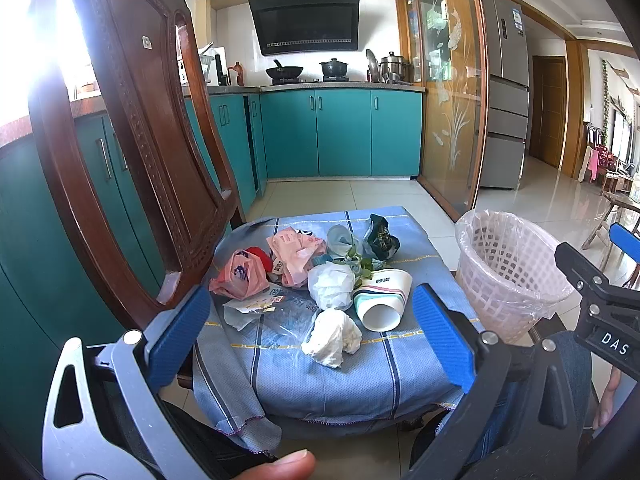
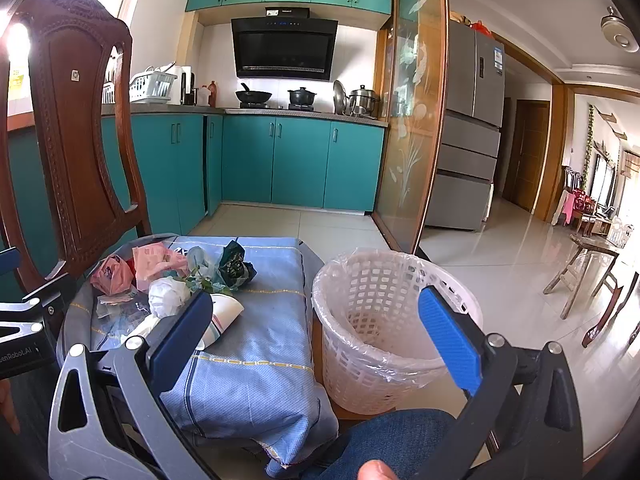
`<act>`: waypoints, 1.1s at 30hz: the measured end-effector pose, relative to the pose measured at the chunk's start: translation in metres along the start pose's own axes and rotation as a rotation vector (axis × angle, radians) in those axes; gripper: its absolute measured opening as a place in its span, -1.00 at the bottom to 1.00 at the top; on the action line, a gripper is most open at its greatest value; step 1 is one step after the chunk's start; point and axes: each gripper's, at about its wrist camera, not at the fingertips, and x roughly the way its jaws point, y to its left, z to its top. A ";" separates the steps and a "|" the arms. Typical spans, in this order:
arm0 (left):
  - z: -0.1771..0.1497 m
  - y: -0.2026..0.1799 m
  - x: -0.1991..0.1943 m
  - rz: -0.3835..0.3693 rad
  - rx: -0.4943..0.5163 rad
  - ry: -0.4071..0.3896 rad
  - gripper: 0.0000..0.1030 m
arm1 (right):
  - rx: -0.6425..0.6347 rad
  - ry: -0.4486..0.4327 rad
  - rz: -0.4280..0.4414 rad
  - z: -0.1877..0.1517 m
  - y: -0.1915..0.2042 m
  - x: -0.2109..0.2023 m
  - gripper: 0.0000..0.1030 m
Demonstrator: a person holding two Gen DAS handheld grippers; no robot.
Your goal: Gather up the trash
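I am looking into a home kitchen: teal cabinets [image 1: 344,132] at 12 o'clock, a range hood [image 1: 306,22] over pots [image 1: 334,68], a refrigerator [image 1: 504,92] at 2 o'clock.

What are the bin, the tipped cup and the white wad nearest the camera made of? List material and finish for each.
Bin: pale, matte moulded plastic lattice, lined with a thin glossy clear bag.
Cup: likely paper, smooth printed outside, plain white inside.
White wad: probably tissue paper, soft matte crumples.
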 end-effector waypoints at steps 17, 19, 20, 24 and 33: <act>-0.003 0.000 0.004 -0.003 -0.005 0.017 0.95 | 0.007 -0.001 0.003 0.000 0.001 0.002 0.95; -0.003 0.001 0.004 -0.003 -0.007 0.018 0.95 | 0.013 -0.001 0.002 -0.001 0.001 0.003 0.95; -0.004 0.000 0.004 -0.003 -0.008 0.020 0.95 | 0.015 0.001 0.006 -0.002 0.000 0.004 0.95; -0.004 0.001 0.006 -0.005 -0.011 0.027 0.95 | 0.014 0.004 0.008 -0.002 0.000 0.006 0.95; -0.004 0.006 0.010 -0.007 -0.021 0.041 0.95 | 0.000 0.007 0.006 -0.002 0.003 0.007 0.95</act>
